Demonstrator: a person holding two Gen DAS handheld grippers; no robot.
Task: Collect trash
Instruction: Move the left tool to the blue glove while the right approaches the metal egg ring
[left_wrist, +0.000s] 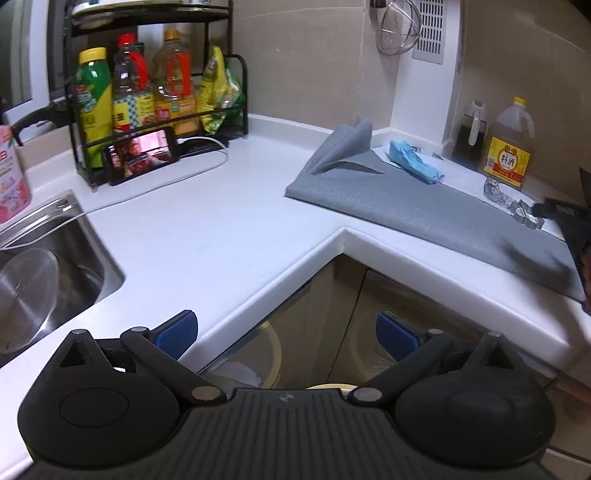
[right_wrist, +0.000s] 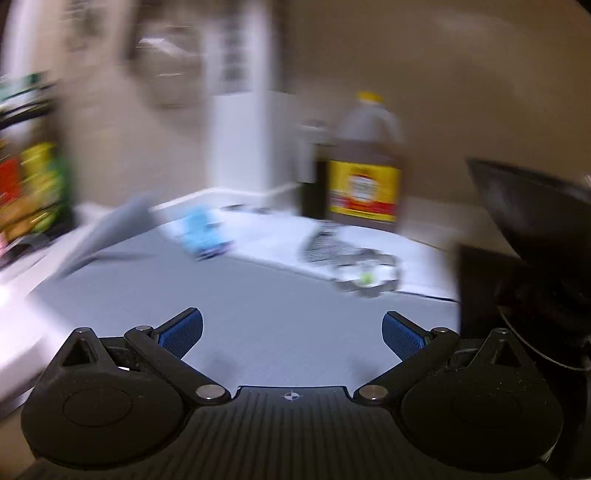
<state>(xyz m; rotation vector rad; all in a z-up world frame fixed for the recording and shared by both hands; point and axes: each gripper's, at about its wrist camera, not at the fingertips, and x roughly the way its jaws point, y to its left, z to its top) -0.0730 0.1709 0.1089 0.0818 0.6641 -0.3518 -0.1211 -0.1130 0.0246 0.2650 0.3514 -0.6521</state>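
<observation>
Our right claw (right_wrist: 291, 332) is wide open and empty over the gray mat (right_wrist: 258, 295). The blue wrapper (right_wrist: 201, 230) lies ahead, a bit left, slanting. Our left claw (left_wrist: 286, 338), also open, is farther away.

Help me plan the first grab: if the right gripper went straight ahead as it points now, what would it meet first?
Probably the grey mat, then the crumpled wrappers beyond; the right gripper is open, and blur makes depth uncertain.

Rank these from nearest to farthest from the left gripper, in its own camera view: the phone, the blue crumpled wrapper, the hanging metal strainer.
From the left gripper:
1. Phone, ahead-left, propped against the rack.
2. Blue crumpled wrapper, ahead-right on the grey mat.
3. Metal strainer, high on the back wall.
</observation>
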